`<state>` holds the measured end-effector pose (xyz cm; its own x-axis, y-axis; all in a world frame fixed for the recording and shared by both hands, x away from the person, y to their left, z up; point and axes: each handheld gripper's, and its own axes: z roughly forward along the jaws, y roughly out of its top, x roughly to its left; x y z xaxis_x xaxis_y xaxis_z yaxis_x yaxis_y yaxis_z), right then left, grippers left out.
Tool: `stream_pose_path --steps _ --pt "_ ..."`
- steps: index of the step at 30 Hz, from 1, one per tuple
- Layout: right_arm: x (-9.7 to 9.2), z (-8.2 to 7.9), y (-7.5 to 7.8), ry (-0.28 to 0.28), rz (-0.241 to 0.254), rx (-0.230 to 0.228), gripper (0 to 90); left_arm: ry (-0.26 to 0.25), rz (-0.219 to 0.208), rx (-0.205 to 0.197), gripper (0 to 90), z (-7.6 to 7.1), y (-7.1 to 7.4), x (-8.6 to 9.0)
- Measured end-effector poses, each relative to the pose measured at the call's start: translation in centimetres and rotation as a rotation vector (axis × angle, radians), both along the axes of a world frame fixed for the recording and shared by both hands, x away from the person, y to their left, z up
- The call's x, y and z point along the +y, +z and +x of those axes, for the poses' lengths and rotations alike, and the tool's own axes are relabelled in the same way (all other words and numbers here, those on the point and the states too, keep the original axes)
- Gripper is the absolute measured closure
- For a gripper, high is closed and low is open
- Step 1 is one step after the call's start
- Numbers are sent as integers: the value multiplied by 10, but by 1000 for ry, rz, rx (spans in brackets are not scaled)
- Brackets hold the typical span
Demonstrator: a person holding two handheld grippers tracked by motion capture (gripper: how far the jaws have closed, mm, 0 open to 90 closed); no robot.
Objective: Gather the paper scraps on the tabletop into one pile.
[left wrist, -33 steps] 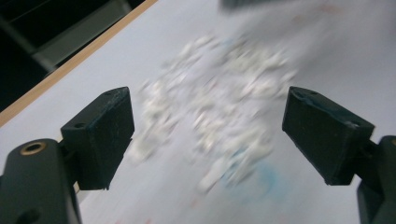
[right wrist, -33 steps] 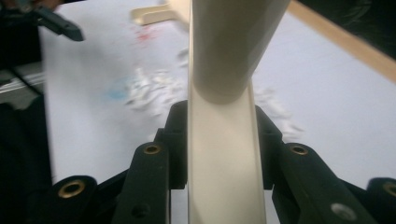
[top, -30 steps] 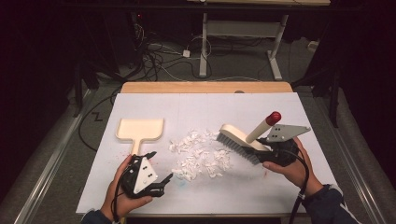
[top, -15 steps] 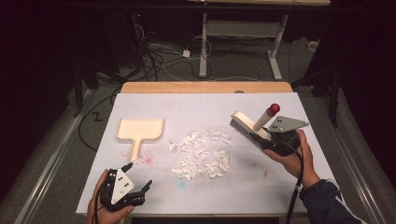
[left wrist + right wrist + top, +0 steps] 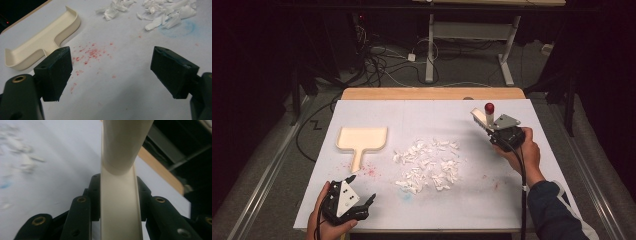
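Note:
A cream dustpan lies flat on the white table cover at the left, its handle toward me; the left gripper view has the same dustpan at upper left. Several white paper scraps are heaped mid-table, and those scraps line the top of the left gripper view. My left gripper is open at the near left edge, nothing between its jaws. Held up at the right, my right gripper is shut on a cream brush with a red-tipped handle; the brush handle runs up between its jaws.
Red specks stain the cover near the dustpan handle, and a faint blue smear lies beside the scraps. The wooden table edge shows at the back. Beyond it stand a desk frame and floor cables.
My right gripper has lifted the brush off the scraps and carried it right and back, tilting it upright. My left gripper has drawn back to the near left edge.

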<state>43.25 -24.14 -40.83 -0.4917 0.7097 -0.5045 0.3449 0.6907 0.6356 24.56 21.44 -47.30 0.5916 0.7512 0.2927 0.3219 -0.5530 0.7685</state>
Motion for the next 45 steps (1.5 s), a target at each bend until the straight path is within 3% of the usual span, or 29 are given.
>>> stream_pose_path --steps 3,4,8,10,13,14,16,19,20,21,26,27,31,33,38,45 --pt "0 7 -3 -12 0 2 680 -4 4 7 168 2 -1 -1" --pt "1 13 -8 -26 32 23 680 -7 6 8 168 2 -1 -1" --pt "9 21 -18 -23 14 38 680 -8 11 7 168 1 -1 -2" --pt "23 23 -25 1 27 68 680 -6 13 6 168 0 -1 -2" --pt "34 22 -29 25 7 62 680 -4 12 7 168 0 -1 -2" --pt "44 19 -32 53 26 78 679 -4 14 12 168 -1 -1 -2" --pt "56 15 -35 88 3 72 678 -4 15 14 168 -1 -2 -2" --pt "71 6 -37 168 10 79 676 -6 15 14 168 -1 -1 -3" --pt "71 6 -37 168 10 79 676 -6 15 14 168 -1 -1 -3" --pt "81 -1 -37 229 28 95 676 -7 15 15 168 -1 -1 -2" --pt "99 -25 -36 345 32 133 673 -7 12 10 168 -2 0 -1" --pt "99 -25 -36 345 32 133 673 -7 12 10 168 -2 0 -1" --pt "99 -51 -24 457 33 180 678 -6 8 9 168 -3 0 0" --pt "96 -57 -17 477 47 186 680 -6 4 7 168 -4 1 0" --pt "83 -66 -1 473 83 156 680 5 -3 16 168 -6 1 -1" --pt "68 -60 14 443 156 122 680 6 -16 15 168 -5 2 0"
